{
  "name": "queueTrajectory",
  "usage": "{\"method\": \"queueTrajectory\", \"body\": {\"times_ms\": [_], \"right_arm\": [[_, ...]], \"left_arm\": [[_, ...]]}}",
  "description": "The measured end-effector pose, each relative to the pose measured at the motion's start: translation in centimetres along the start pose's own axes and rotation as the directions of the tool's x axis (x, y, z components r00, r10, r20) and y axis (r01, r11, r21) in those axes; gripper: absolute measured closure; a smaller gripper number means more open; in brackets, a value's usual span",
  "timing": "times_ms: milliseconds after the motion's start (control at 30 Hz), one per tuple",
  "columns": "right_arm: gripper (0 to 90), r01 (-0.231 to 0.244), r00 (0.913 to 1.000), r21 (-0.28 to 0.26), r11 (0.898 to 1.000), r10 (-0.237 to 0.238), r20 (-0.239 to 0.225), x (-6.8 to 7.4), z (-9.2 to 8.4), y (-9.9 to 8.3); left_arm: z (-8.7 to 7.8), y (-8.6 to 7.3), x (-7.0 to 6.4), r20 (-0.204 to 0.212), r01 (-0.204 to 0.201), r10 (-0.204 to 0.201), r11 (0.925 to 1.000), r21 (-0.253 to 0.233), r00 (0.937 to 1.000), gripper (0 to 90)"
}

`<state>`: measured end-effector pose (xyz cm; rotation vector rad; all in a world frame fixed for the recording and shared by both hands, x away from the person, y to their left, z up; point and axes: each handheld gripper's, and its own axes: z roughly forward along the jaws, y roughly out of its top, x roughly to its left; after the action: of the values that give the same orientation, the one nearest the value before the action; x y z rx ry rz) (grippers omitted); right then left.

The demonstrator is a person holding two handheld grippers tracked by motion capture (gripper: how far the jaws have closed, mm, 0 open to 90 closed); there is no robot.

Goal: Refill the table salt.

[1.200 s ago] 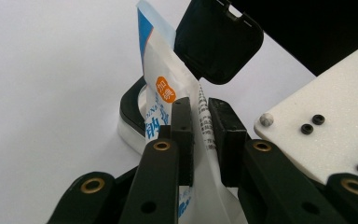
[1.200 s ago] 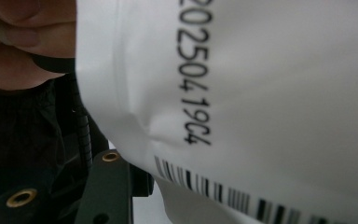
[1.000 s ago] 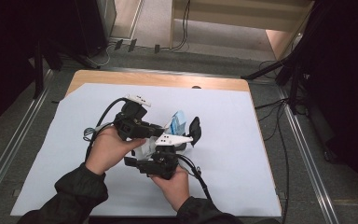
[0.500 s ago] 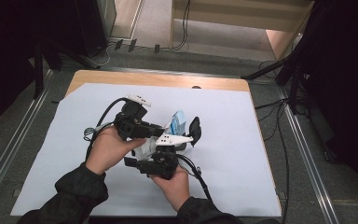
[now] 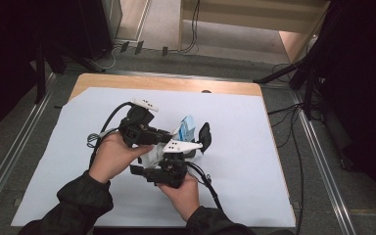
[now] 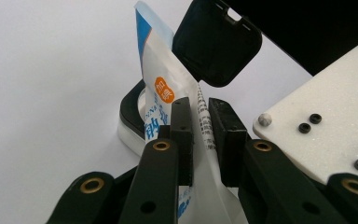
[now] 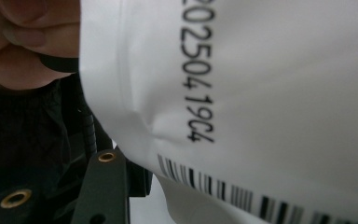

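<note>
You held a white pouch upright over the middle of the table, its top corner banded in blue and tilted toward the far edge, in the high view. Seen along the left gripper, the pouch was a slim sachet of glossy white film with blue printed characters, a small orange round badge and a column of fine black text down one side; your left jaws stood nearly together, clamped on its creased lower edge. Close behind it sat a black and white container with a black hinged lid raised open, the pouch's tip just beside that lid. In the right gripper view the pouch showed a plain white back with a black printed date code, a barcode and a soft dent in the film; whether your right gripper pressed on it I cannot tell, since one jaw showed at the bottom and the pads were hidden. Your left hand and right hand met close together, dark sleeves coming from the near edge. Below lay a large pale sheet over a wooden table, its bare strip at the far side. Around it ran grey floor, metal rails, trailing cables and a light wooden unit at the back.
</note>
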<state>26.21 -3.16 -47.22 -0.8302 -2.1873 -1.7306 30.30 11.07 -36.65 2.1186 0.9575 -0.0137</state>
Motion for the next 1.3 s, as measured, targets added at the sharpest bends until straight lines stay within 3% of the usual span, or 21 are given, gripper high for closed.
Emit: {"method": "queueTrajectory", "body": {"times_ms": [433,700,867,1300], "right_arm": [[55.2,-0.001,0.9999,0.007,1.000,0.001,0.013,-0.44,-0.02,-0.63],[59.6,-0.002,0.9999,0.003,1.000,0.002,0.015,-0.20,0.11,-0.86],[60.2,-0.028,0.9991,-0.024,0.999,0.027,-0.032,0.01,-0.13,-0.29],[58.7,-0.010,0.9998,-0.001,1.000,0.010,-0.017,-0.06,0.03,-0.15]], "left_arm": [[0.40,-0.61,0.45,0.014,0.007,-0.007,0.9999,0.015,0.9999,81.7],[0.06,-0.88,0.71,0.044,0.018,-0.019,0.9997,0.015,0.9989,81.5],[-0.25,-0.52,0.43,0.036,0.015,-0.014,0.9999,-0.009,0.9992,81.5],[-0.13,-0.46,0.29,0.026,0.005,-0.005,0.9999,-0.010,0.9997,81.2]]}}
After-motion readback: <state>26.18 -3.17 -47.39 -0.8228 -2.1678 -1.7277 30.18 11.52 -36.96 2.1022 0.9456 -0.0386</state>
